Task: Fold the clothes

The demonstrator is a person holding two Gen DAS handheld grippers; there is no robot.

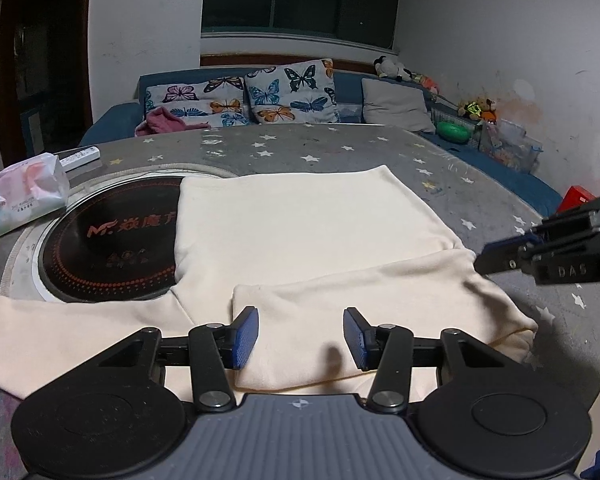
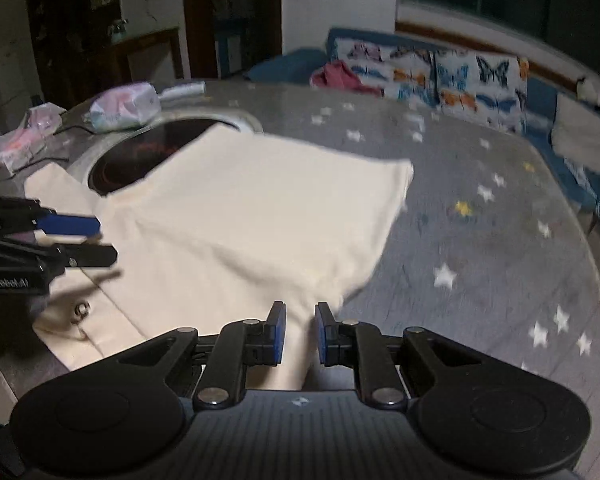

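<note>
Left wrist: left gripper (image 1: 300, 338) hovers, jaws apart, over cream garment (image 1: 300, 224).

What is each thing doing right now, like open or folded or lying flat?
Cream garment: lying on the table, one sleeve folded over its body.
Left gripper: open above the garment, holding nothing.
Right gripper: jaws narrow, a strip of garment between them; grip unclear.
Tissue pack: lying on the table.
Black round hotplate: partly covered by the garment.

Cream garment (image 1: 308, 220) on a grey star-patterned table cover (image 1: 340, 148); butterfly-print cushions (image 1: 292, 92) on a blue sofa (image 1: 112, 120).
</note>
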